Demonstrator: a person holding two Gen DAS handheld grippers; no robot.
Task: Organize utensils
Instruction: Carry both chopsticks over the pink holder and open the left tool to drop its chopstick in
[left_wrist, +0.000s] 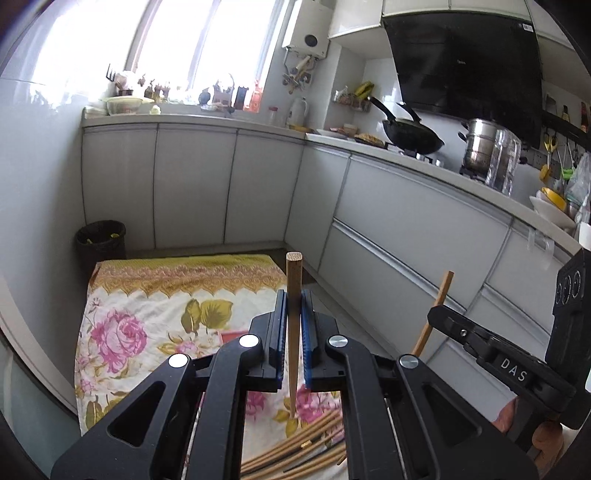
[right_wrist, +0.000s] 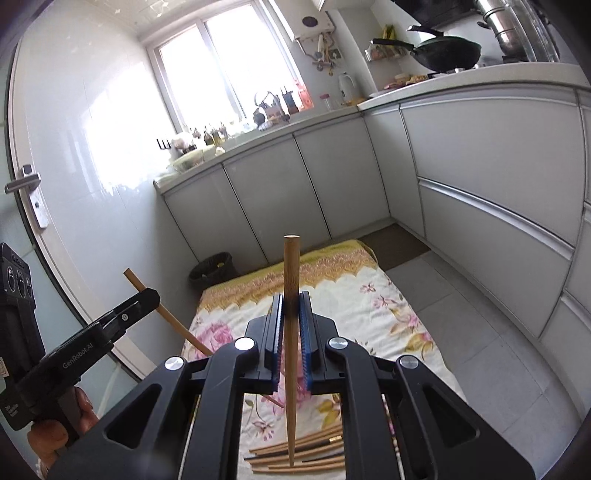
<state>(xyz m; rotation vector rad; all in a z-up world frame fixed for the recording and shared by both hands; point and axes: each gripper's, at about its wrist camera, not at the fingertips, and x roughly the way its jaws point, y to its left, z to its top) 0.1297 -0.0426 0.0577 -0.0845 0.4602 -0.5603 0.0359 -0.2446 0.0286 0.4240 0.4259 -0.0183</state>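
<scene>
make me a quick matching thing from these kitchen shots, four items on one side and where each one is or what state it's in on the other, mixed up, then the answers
Things
1. left gripper
2. loose chopsticks
3. black wok
4. dark bin

Places or states
A. on the stove, beside the steel pot
B. lying in a heap on the floral cloth
C. on the floor in the corner by the cabinets
D. shut on one upright chopstick

Pairs: 1-D, 2-B, 3-A, 4-C

The right gripper also pinches a single chopstick.
</scene>
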